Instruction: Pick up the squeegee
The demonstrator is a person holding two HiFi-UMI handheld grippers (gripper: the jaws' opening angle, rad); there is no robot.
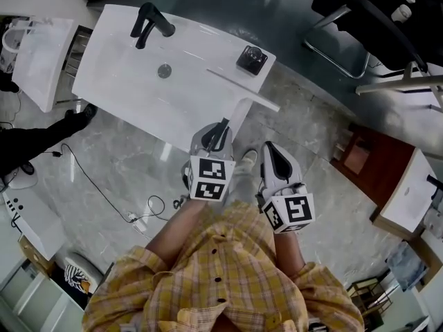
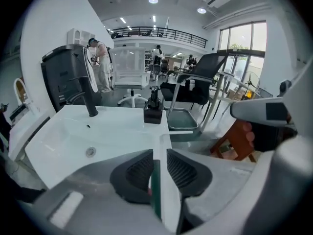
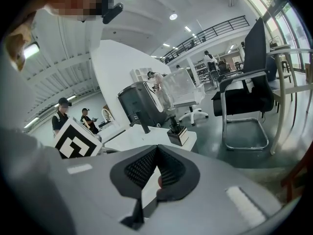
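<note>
left gripper view: squeegee (image 2: 165,140) between left claw (image 2: 158,156) jaws

At upper left of the head view we see the counter (image 1: 118,68), a white basin with a smooth, glossy finish, its tap (image 1: 151,23) matt black and its drain (image 1: 164,70) bright metal. The squeegee (image 1: 239,116) at centre looks to us like smooth white plastic. The left claw (image 2: 159,156) carries ribbed matt black pads (image 2: 138,173) set in a pale grey plastic shell. The floor (image 1: 131,164) below shines like polished stone; at bottom centre, the shirt (image 1: 221,282) is yellow checked cloth.
</note>
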